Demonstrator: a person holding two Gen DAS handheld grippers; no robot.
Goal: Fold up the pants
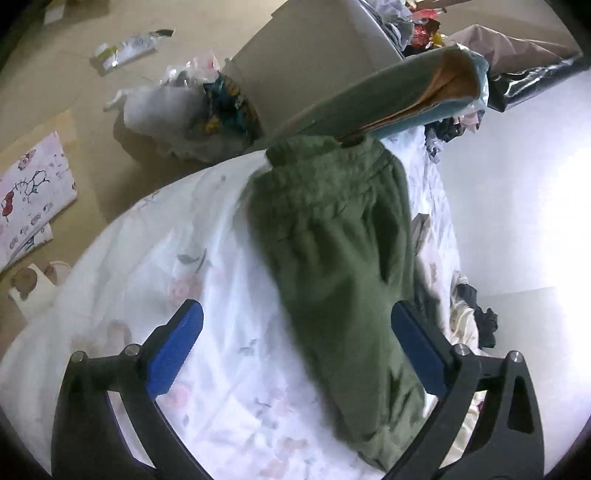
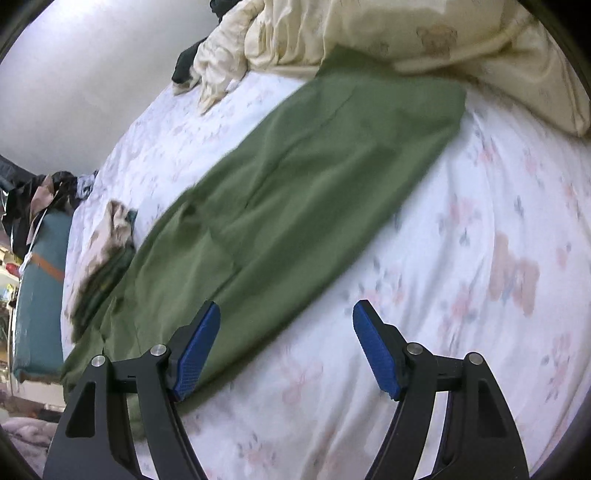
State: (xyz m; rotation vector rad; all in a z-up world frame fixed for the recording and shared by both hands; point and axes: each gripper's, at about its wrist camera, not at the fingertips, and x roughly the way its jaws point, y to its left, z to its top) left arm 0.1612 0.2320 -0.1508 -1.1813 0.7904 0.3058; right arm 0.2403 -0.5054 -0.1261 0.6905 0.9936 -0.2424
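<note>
Green pants (image 1: pixel 332 251) lie stretched out on a white floral bed sheet (image 1: pixel 177 266). In the left wrist view the elastic waistband is at the far end near the bed's edge. My left gripper (image 1: pixel 297 317) is open and empty, held above the pants' legs. In the right wrist view the pants (image 2: pixel 303 184) run diagonally from lower left to upper right. My right gripper (image 2: pixel 286 317) is open and empty, its left finger (image 2: pixel 195 350) over the pants' edge, its right finger over bare sheet (image 2: pixel 461 295).
A cream quilt (image 2: pixel 369 33) is bunched at the far end of the bed. A small folded garment (image 2: pixel 107 251) lies beside the pants. A teal box (image 1: pixel 388 96) stands past the waistband. Bags and papers litter the floor (image 1: pixel 177 107). A white wall (image 1: pixel 517 184) borders the bed.
</note>
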